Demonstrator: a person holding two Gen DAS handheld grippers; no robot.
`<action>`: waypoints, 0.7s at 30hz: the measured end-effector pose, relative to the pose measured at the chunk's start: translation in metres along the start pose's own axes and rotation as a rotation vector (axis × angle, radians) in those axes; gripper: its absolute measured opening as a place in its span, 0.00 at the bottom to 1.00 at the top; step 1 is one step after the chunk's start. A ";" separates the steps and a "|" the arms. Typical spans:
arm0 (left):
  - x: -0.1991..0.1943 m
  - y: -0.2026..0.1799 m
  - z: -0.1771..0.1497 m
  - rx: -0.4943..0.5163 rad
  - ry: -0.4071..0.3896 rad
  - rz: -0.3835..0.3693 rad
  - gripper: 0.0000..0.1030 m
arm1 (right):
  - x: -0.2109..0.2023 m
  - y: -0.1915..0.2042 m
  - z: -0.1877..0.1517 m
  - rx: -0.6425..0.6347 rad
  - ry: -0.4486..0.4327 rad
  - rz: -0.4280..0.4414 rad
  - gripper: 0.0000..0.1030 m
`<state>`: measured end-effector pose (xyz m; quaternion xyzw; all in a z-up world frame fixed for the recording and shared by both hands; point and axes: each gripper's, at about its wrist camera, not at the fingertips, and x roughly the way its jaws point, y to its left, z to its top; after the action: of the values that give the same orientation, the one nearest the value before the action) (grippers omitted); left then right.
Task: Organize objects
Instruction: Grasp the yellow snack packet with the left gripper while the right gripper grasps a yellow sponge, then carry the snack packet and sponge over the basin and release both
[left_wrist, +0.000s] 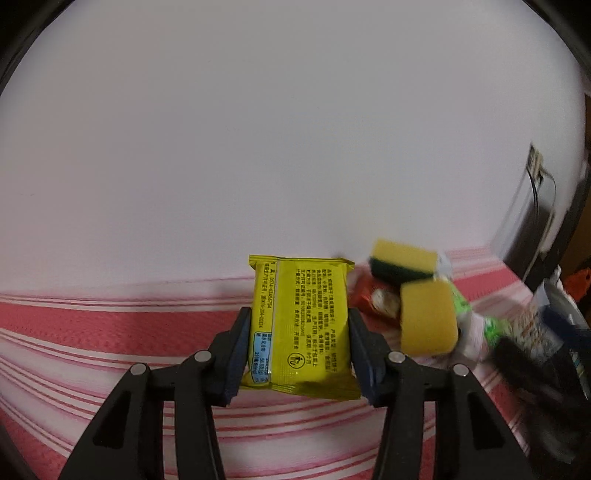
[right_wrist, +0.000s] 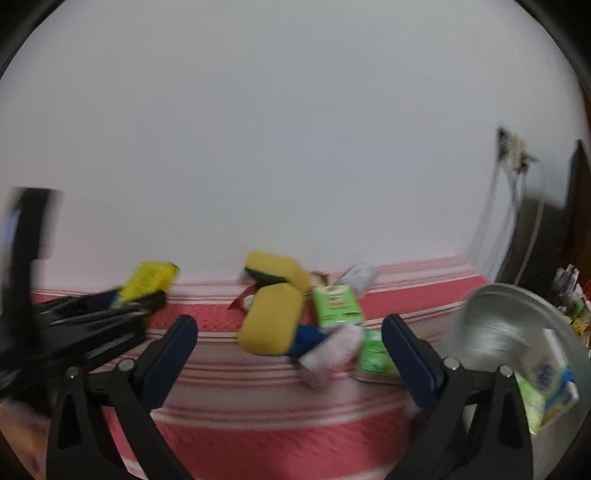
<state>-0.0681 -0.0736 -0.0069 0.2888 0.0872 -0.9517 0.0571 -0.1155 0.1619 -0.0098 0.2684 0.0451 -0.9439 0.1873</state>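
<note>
Judging from the frames, a carrying step was in hand: the yellow snack packet (left_wrist: 301, 325) was pinched by the left tool (left_wrist: 298, 345) at lower centre, above the striped bench (left_wrist: 110, 332). The right tool (right_wrist: 290, 349) was spread empty before the sponges (right_wrist: 271, 317). A destination, perhaps the metal bowl (right_wrist: 491, 317) at lower right, was called for next.

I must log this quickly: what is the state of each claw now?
Left claw: shut on the yellow packet.
Right claw: open, holding nothing.

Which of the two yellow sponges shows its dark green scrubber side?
The upper sponge, farther back in the pile; the lower sponge in front shows only yellow foam.
</note>
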 end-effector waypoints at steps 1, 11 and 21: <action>-0.001 0.006 0.002 -0.016 -0.005 0.006 0.51 | 0.014 0.001 0.003 0.016 0.033 0.011 0.89; -0.002 0.022 0.006 -0.033 -0.006 0.097 0.51 | 0.113 0.009 0.009 0.051 0.278 -0.124 0.73; -0.007 0.030 0.005 -0.061 0.006 0.022 0.51 | 0.093 0.011 0.009 0.001 0.233 -0.119 0.47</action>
<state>-0.0602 -0.1037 -0.0024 0.2905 0.1131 -0.9471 0.0760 -0.1889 0.1194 -0.0505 0.3731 0.0817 -0.9158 0.1242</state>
